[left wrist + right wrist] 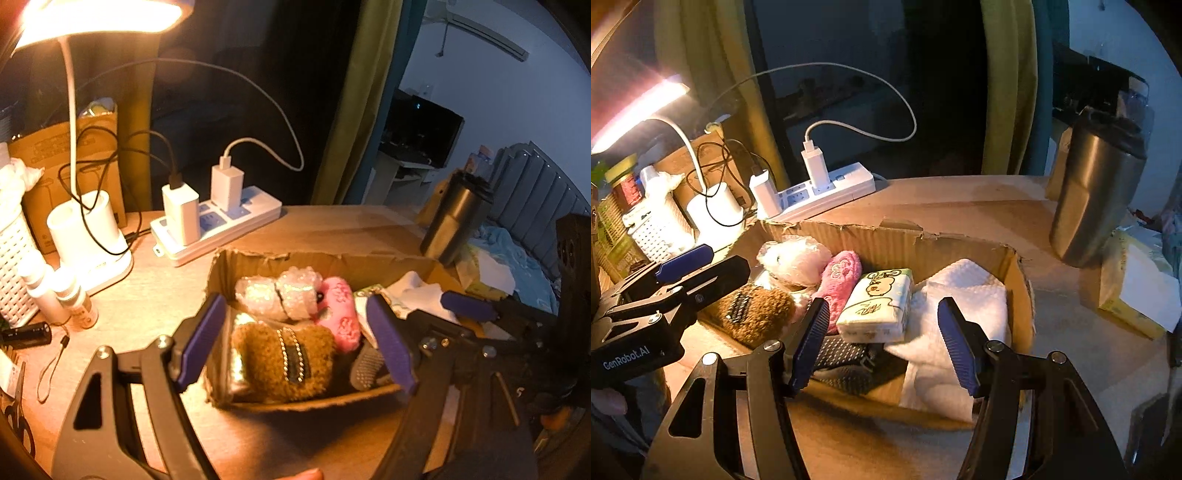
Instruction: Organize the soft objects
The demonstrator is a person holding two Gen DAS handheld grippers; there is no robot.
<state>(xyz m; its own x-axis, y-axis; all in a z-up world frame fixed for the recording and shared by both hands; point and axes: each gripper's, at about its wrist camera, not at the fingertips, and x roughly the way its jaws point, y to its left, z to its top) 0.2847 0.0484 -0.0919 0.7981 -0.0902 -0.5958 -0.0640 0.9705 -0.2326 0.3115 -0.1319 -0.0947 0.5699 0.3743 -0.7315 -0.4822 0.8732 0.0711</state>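
In the cardboard box (pixel 1021 280) on the worktop (pixel 960 199), the brown plush (pixel 757 310), pink plush (pixel 842 280), tissue pack (pixel 877 306) and white cloth (pixel 964 295) sit packed together, apparently to keep them gathered, while the left hand-held gripper (pixel 295 339) and right hand-held gripper (pixel 882 343) hover wide and empty.

corrugated cardboard box (pixel 1021 280), matt brown, torn ragged along rim. brown plush pouch (pixel 280 360), coarse curly pile, with shiny metal chain trim. pink plush toy (pixel 840 282), soft fleecy nap. bubble-wrap bundle (pixel 280 295), glossy clear plastic. white cloth (pixel 967 295), matt, finely textured weave. tissue pack (pixel 877 306), smooth printed plastic film, slight sheen. tumbler (pixel 1093 192), brushed metal, satin finish, dark lid. power strip (pixel 218 225), smooth glossy white plastic. gripper pads (pixel 810 341), ribbed blue rubbery surface; gripper frames matt black plastic with bright metal screws. tabletop (pixel 147 295), smooth wood-look finish.
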